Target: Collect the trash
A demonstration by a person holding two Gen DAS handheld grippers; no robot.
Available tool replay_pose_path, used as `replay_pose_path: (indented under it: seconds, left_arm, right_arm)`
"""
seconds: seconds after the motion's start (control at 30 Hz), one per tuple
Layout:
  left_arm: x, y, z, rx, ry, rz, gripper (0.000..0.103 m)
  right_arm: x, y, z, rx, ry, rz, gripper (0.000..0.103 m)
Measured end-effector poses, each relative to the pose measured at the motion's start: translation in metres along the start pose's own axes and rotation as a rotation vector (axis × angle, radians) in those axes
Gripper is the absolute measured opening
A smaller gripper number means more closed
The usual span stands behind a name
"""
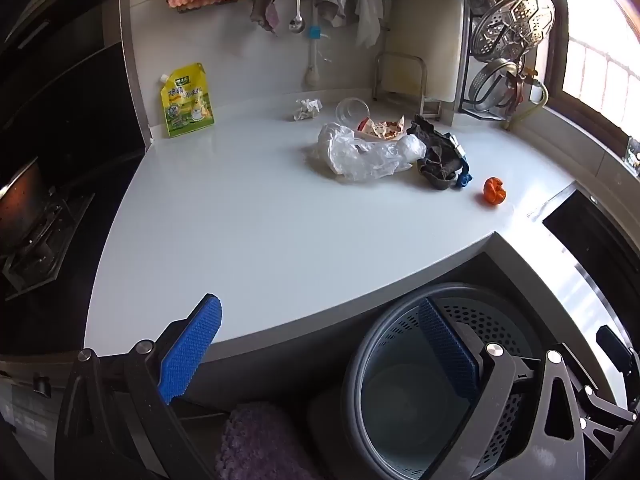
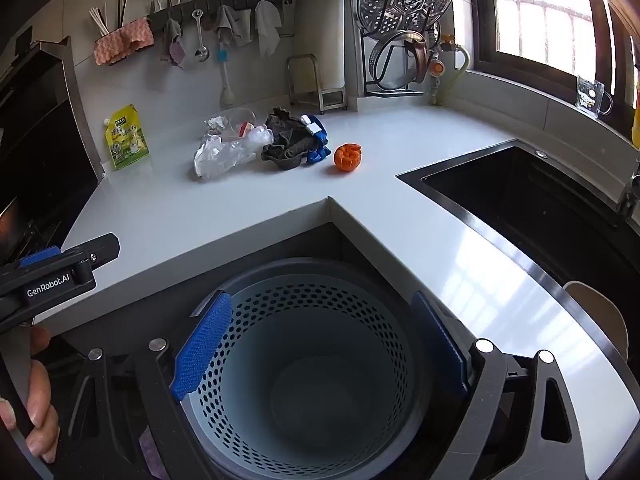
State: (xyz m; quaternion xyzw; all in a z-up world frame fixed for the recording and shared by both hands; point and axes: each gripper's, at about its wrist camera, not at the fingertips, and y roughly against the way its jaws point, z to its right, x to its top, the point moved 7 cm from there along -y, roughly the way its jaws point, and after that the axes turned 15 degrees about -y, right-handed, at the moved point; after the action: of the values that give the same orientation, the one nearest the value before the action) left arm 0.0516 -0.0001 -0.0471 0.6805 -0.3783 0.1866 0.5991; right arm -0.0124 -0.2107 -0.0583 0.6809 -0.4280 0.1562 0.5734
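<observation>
A heap of trash lies far back on the white counter (image 1: 248,216): a clear plastic bag (image 1: 360,154) (image 2: 224,152), a crumpled paper (image 1: 306,109) (image 2: 217,122), a snack wrapper (image 1: 382,128), a clear cup (image 1: 352,110), a dark rag (image 1: 436,156) (image 2: 286,144) and an orange peel (image 1: 494,191) (image 2: 347,157). A grey perforated bin (image 1: 404,396) (image 2: 304,368) stands below the counter's corner. My left gripper (image 1: 320,346) hangs open over the counter's front edge. My right gripper (image 2: 320,340) is open above the bin's mouth. Both hold nothing.
A yellow pouch (image 1: 186,102) (image 2: 126,138) leans on the back wall. A black sink (image 2: 540,204) is sunk into the counter on the right. A stove with a pan (image 1: 24,204) sits at the left. Cloths and utensils hang above; a lid rack (image 2: 404,20) stands in the corner.
</observation>
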Motion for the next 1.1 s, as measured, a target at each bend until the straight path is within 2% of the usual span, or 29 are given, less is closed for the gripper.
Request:
replay_pose_path:
  seconds: [1.1]
  left_arm:
    - [-0.0017, 0.0008, -0.0013, 0.000, 0.000, 0.002, 0.097]
  right_arm:
    - [0.0031, 0.0056, 0.0048, 0.005, -0.015, 0.013, 0.087]
